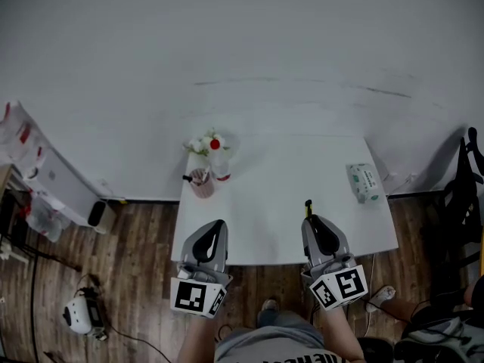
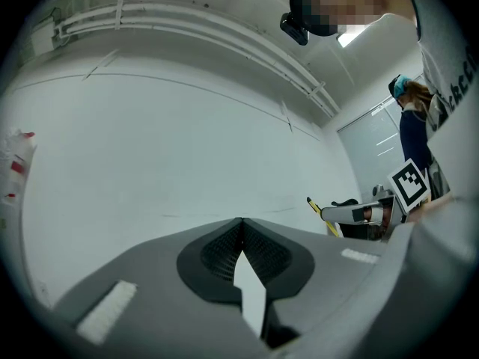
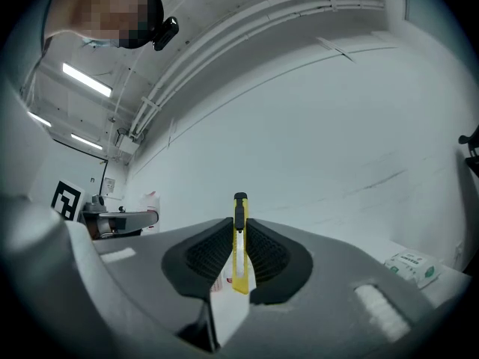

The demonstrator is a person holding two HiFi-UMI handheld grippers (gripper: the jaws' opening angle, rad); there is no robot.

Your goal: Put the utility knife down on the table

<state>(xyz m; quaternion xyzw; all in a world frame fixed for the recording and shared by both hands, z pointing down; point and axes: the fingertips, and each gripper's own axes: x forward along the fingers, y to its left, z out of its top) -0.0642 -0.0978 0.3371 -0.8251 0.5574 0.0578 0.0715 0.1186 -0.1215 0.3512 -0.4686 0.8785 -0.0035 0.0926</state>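
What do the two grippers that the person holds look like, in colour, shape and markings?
The left gripper and the right gripper look alike: grey shells tapering forward, with black ribbed pads inside the jaws. Each carries a white cube with black square markers at its rear. The person wears a grey shirt.

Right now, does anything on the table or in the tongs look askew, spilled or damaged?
Nothing stands out. The utility knife is clamped straight in the right tongs, and the left tongs are shut and empty. The cup, bottle and tissue pack sit tidy on the table, with nothing spilled.
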